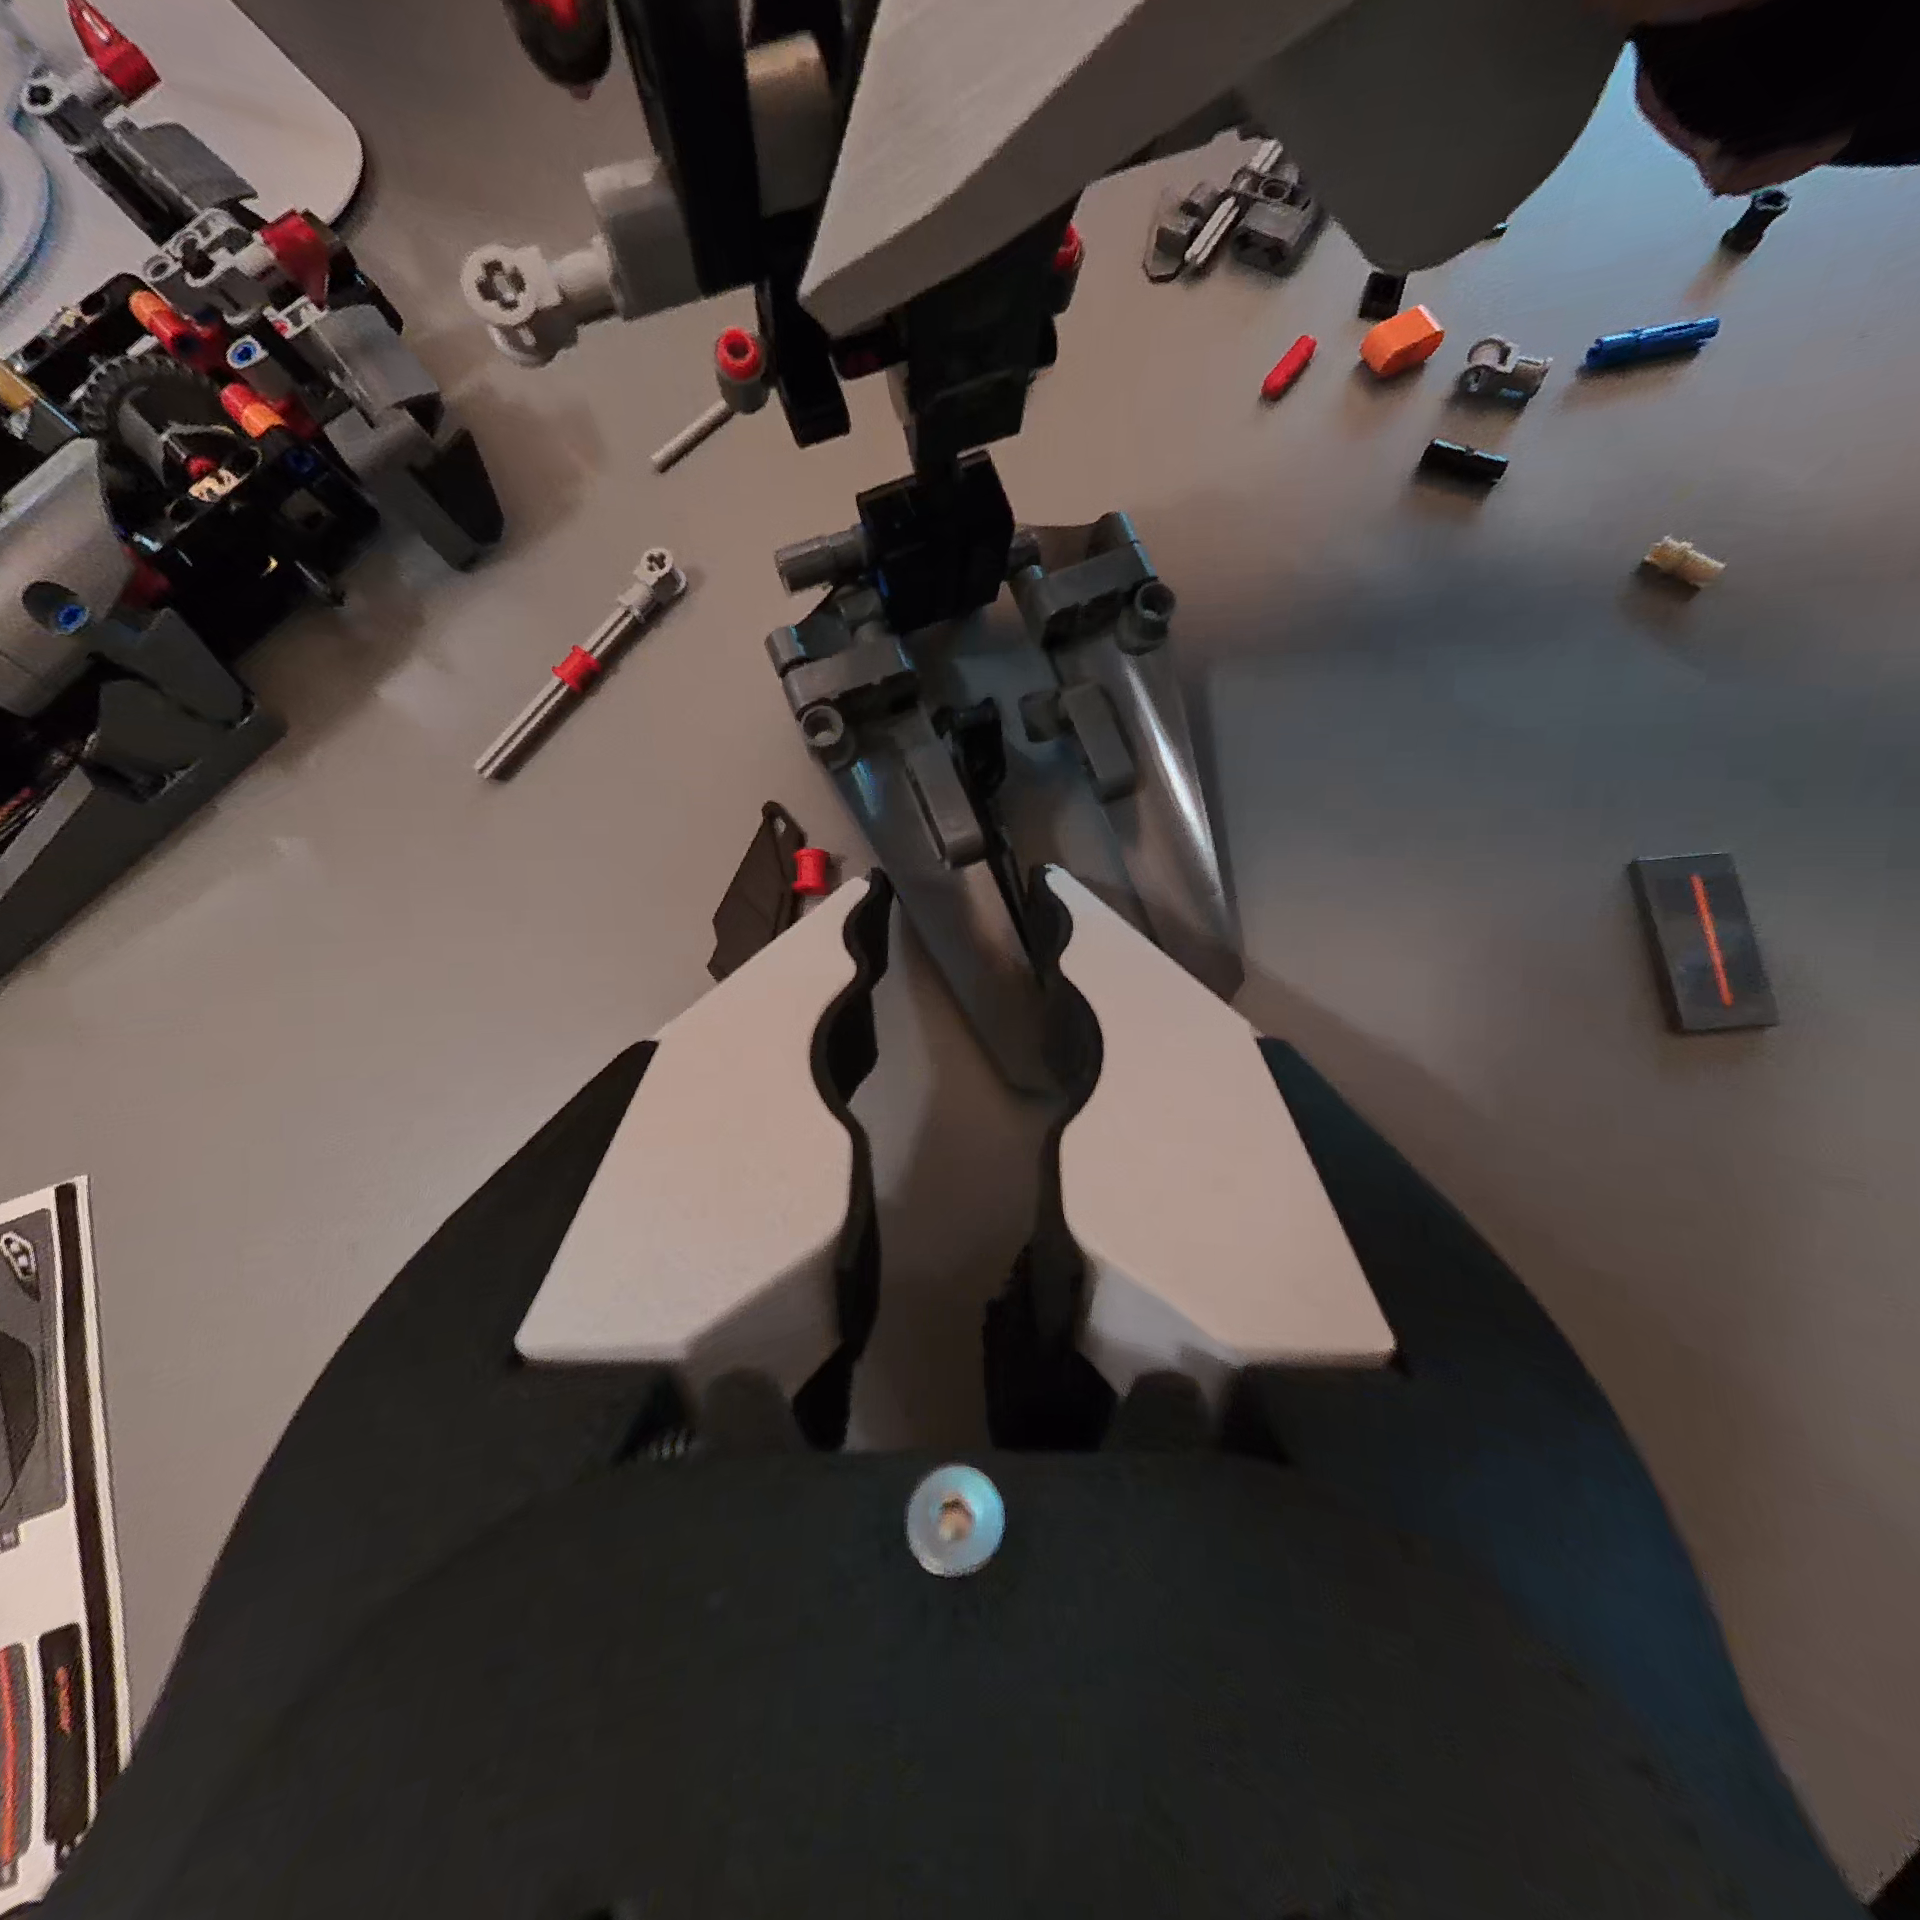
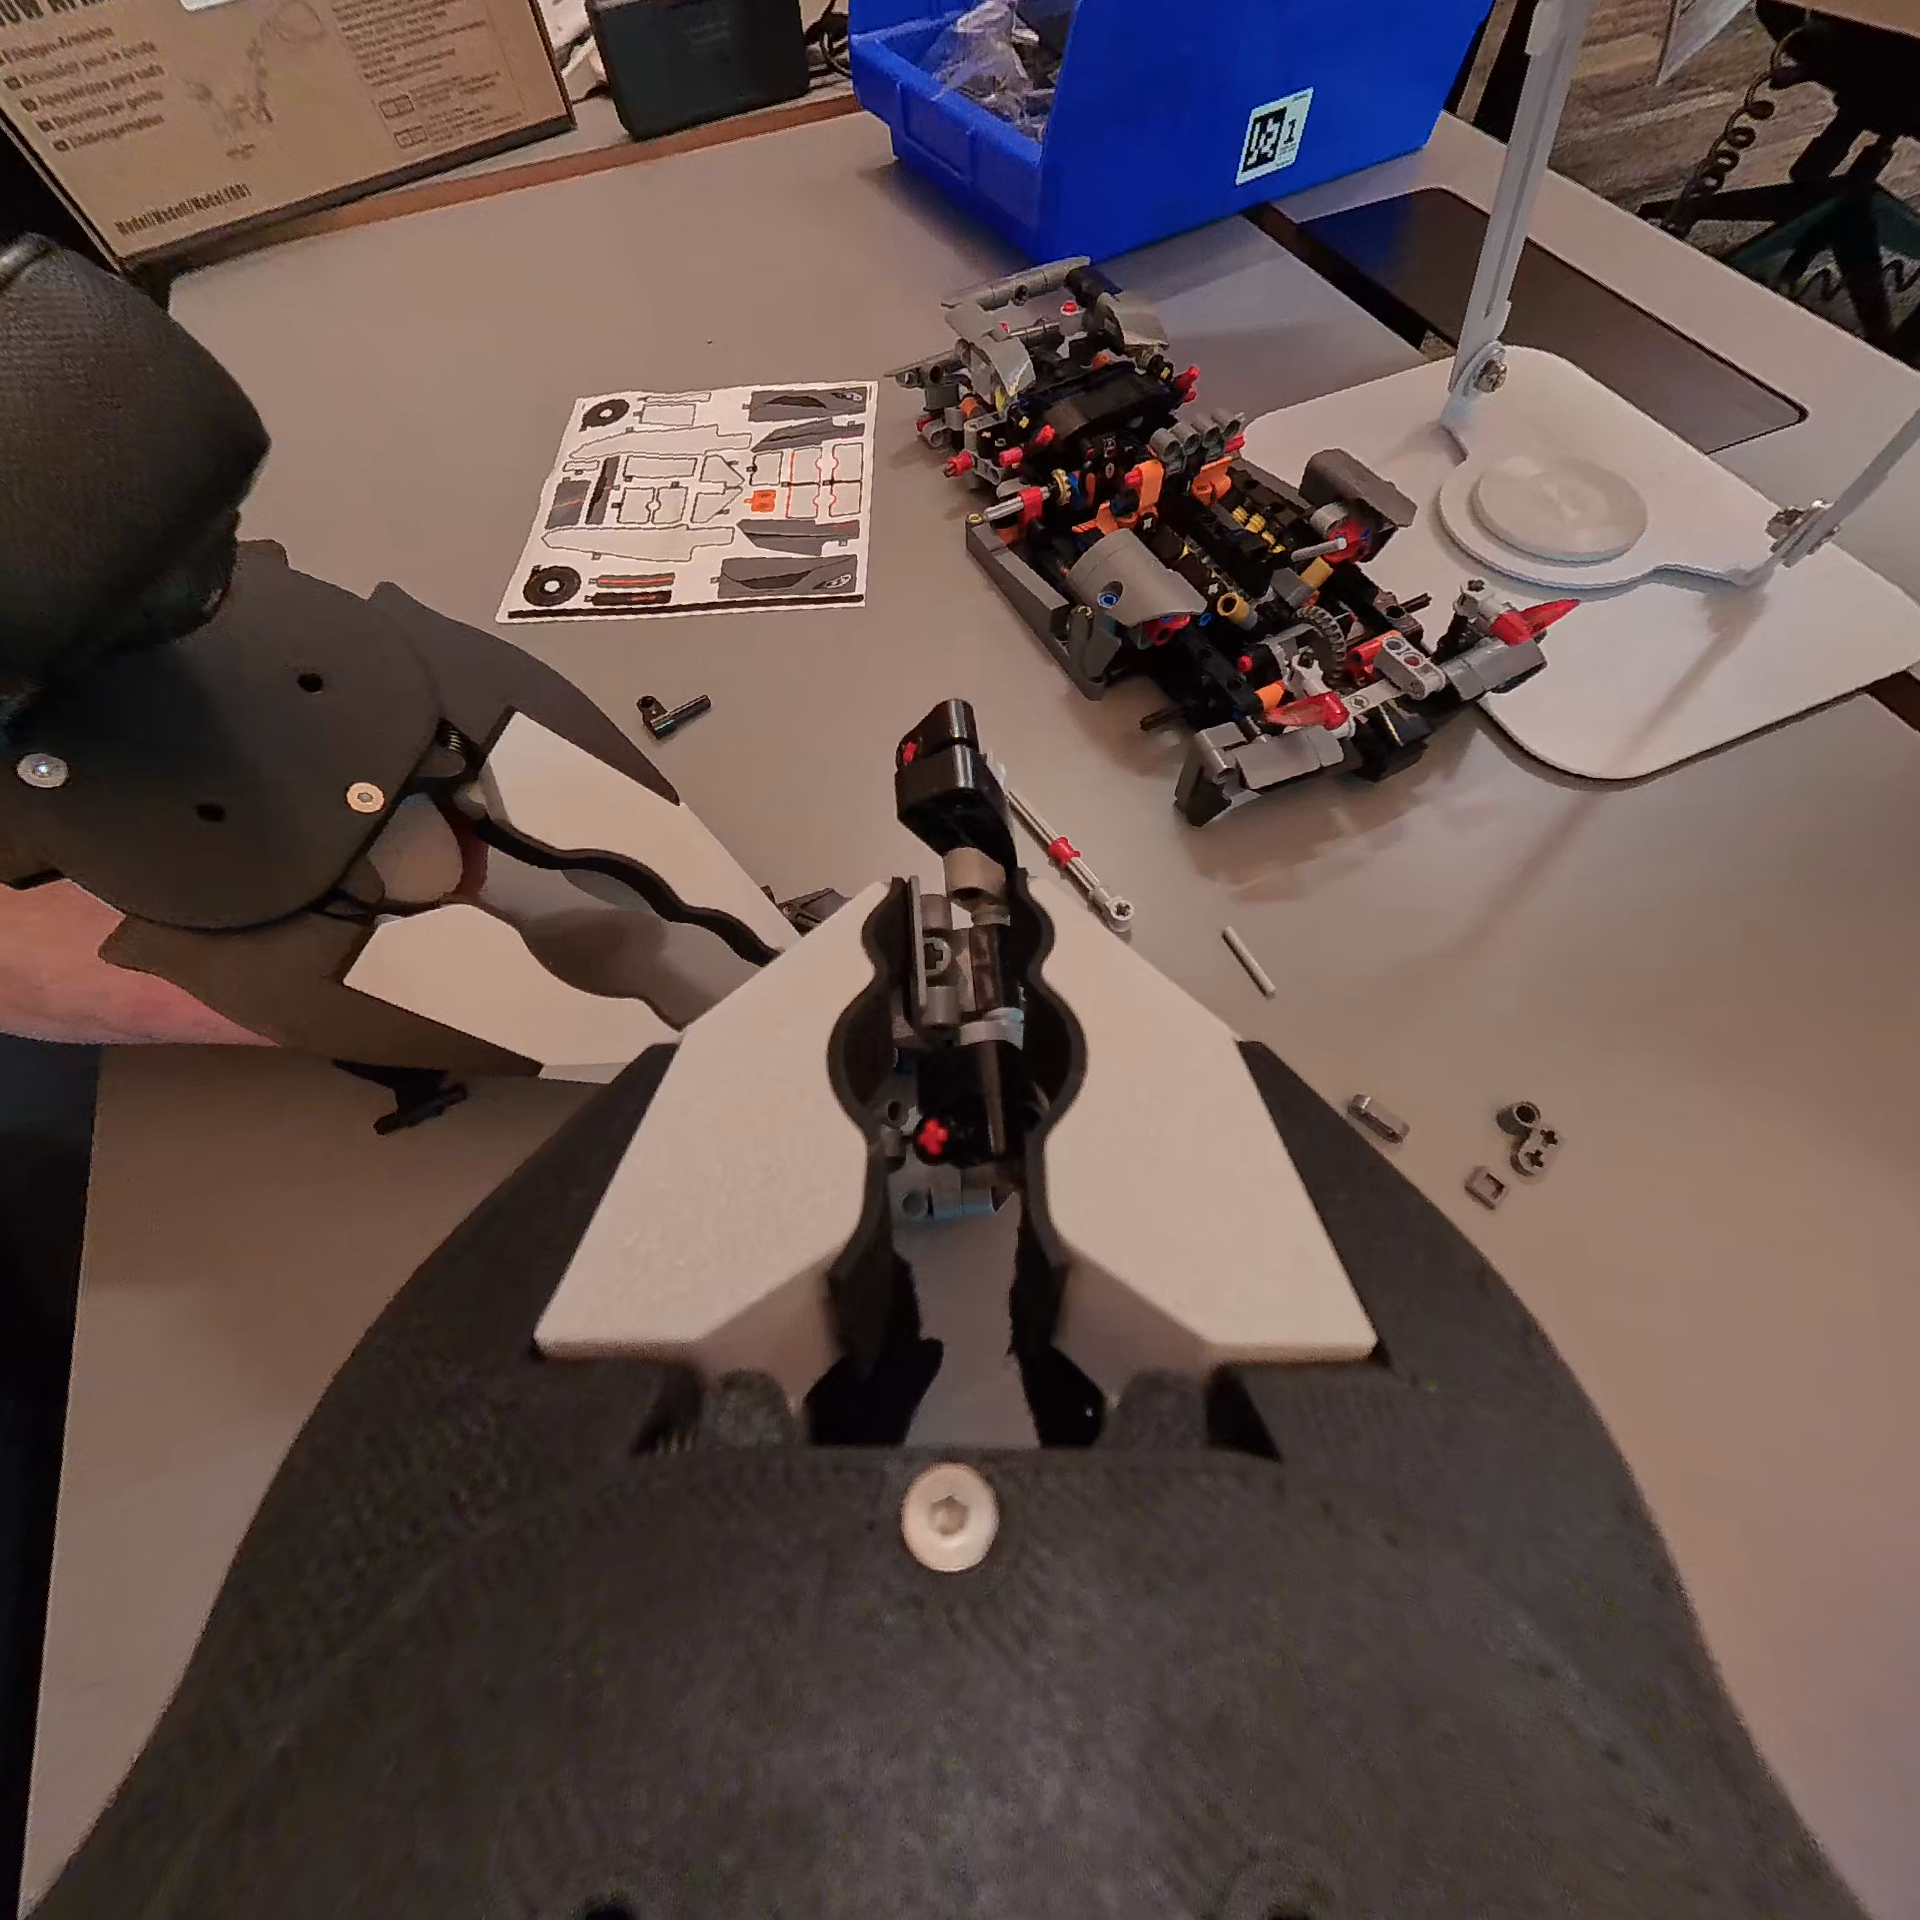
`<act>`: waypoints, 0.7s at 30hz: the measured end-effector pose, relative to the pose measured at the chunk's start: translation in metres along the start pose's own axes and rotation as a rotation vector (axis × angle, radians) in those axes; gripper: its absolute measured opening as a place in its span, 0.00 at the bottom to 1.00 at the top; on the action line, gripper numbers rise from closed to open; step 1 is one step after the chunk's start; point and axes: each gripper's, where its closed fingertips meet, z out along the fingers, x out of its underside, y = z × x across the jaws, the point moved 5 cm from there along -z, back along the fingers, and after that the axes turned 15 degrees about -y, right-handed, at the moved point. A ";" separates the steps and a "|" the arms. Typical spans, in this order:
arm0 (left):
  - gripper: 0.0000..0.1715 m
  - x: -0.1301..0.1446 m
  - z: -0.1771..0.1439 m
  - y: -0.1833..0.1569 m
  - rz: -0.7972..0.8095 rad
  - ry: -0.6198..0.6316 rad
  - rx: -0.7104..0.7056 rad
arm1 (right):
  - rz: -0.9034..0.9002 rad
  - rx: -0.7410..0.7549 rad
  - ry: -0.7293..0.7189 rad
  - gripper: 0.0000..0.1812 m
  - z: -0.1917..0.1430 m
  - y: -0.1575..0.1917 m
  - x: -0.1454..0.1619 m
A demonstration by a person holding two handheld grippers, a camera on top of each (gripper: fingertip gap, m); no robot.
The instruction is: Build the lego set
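Above grey table (image 1: 1455,727): left claw (image 1: 966,935) clamps dark-grey curved-panel subassembly (image 1: 997,727); right claw (image 2: 956,935) clamps black-and-grey beam module (image 2: 961,987). Align connectors squarely, press straight, avoid twisting.

Left hand-held gripper (image 1: 966,904): black textured body | grey wedge fingers (image 1: 727,1143), wavy black pads | silver centre screw (image 1: 954,1519); right hand-held gripper (image 2: 956,914): identical.

**Lego parts on the table**

The half-built car (image 2: 1226,582), black and grey with red and orange pins, lies flat on the grey table. A dark grey fender piece (image 1: 997,748) rests nearby; a black-and-grey subassembly (image 2: 956,997) stands upright. Loose pins (image 1: 1397,338) lie scattered.
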 end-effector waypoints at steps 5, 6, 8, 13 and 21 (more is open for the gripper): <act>0.14 0.001 0.002 0.001 -0.031 0.002 0.013 | 0.059 -0.071 0.009 0.21 -0.006 0.000 -0.006; 0.14 0.001 0.002 0.001 -0.035 0.002 0.014 | 0.073 -0.082 0.013 0.23 -0.010 -0.001 -0.009; 0.14 0.001 0.003 0.001 -0.037 -0.001 0.014 | 0.065 -0.096 0.019 0.26 -0.022 -0.003 -0.015; 0.13 0.001 0.004 0.002 -0.066 -0.006 0.030 | 0.033 -0.038 0.002 0.28 -0.078 -0.013 -0.032; 0.14 0.002 0.004 0.002 -0.061 -0.012 0.037 | 0.073 0.258 0.089 0.11 -0.186 -0.037 0.015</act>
